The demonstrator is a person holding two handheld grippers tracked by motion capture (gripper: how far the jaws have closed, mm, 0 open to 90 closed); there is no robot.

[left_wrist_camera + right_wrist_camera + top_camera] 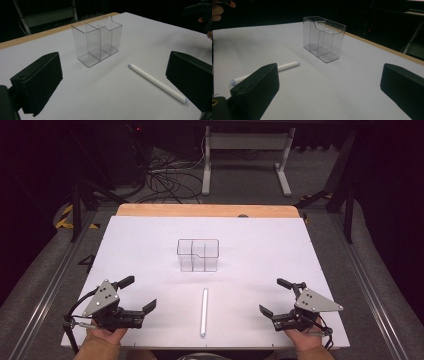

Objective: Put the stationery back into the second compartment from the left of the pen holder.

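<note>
While nothing is yet picked up, the high view lays the work out plainly: a slim white cylindrical marker (pixel 204 312) lies flat on the white-covered table (pixel 150 235), pointing away from the person, midway between the left gripper (pixel 140 293) and the right gripper (pixel 273 296), with a clear plastic organiser box divided into compartments (pixel 198 255) standing upright beyond it, well apart. Both grippers rest near the table's front edge with jaws spread wide and empty, probably so either hand can close in on the marker. From the left gripper view, the marker (pixel 157 82) lies towards the right jaw, near at hand, and the clear box (pixel 97 43) stands farther off with its open top up, ready to receive something dropped in. From the right gripper view, the marker (pixel 264 71) lies partly behind the left jaw, and the box (pixel 323 37) sits ahead, empty as far as its clear walls show.
</note>
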